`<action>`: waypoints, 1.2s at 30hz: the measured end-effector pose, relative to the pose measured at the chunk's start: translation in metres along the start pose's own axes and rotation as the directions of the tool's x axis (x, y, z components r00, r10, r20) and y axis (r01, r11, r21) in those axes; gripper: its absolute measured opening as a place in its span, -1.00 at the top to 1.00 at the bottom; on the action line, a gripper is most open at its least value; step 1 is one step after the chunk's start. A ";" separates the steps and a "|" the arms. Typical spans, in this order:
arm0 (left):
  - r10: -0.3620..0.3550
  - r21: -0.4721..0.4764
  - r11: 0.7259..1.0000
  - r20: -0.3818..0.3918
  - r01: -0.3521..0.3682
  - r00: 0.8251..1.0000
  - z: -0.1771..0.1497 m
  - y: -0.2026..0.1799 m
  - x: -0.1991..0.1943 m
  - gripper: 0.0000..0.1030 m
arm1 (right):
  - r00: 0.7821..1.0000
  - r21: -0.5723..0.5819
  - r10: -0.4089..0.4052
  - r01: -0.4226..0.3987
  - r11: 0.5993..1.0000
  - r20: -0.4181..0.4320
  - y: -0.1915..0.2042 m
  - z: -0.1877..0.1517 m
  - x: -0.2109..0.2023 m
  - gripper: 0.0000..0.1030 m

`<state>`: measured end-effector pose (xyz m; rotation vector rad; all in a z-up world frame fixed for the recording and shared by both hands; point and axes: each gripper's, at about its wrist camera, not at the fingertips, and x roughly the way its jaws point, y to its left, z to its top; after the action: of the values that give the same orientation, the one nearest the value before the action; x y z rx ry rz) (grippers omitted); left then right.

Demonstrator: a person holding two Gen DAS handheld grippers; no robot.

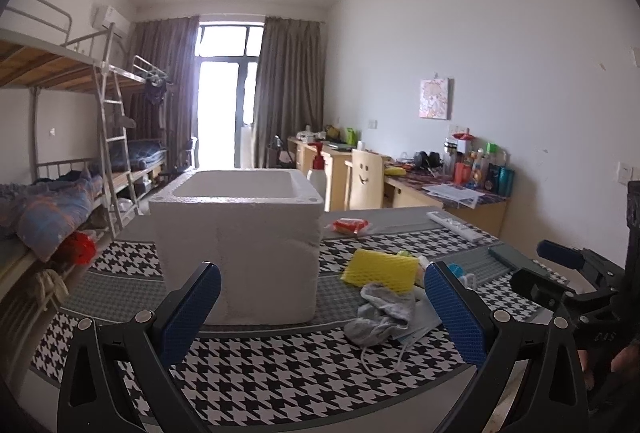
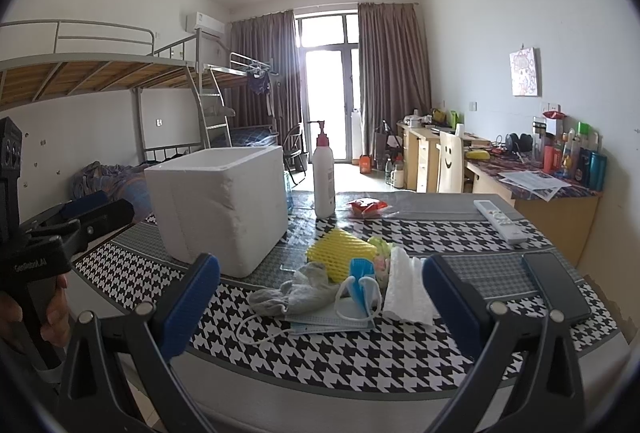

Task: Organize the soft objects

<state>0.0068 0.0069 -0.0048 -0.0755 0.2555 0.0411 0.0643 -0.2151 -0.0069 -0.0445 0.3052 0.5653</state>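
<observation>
A white foam box stands open-topped on the houndstooth tablecloth; it also shows in the right wrist view. Right of it lies a pile of soft things: a yellow foam net, a grey sock, blue face masks and a white paper towel. The sock and yellow net show in the left wrist view too. My left gripper is open and empty before the box. My right gripper is open and empty, short of the pile.
A white pump bottle, a red snack packet, a white remote and a black phone lie on the table. Bunk beds stand to the left, cluttered desks along the right wall.
</observation>
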 end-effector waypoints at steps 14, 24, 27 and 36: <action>0.001 0.015 1.000 -0.006 -0.001 1.000 0.001 0.000 0.001 -0.98 | 1.000 -0.005 -0.004 0.004 1.000 0.000 -0.002 0.000 0.002 -0.99; 0.004 0.025 1.000 -0.020 -0.004 1.000 0.001 0.000 0.003 -0.98 | 1.000 -0.011 -0.007 0.007 1.000 -0.011 -0.001 0.000 0.006 -0.99; 0.001 0.029 1.000 -0.024 0.000 1.000 0.002 -0.002 0.005 -0.98 | 1.000 -0.007 -0.007 0.007 1.000 -0.018 -0.003 0.001 0.008 -0.99; -0.027 0.048 0.998 -0.060 0.030 0.998 0.001 -0.010 0.019 -0.98 | 0.999 -0.022 -0.010 0.009 1.000 -0.044 -0.012 0.002 0.019 -0.99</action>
<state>0.0260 -0.0023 -0.0077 -0.0315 0.3150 0.0041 0.0861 -0.2152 -0.0112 -0.0790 0.3415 0.5584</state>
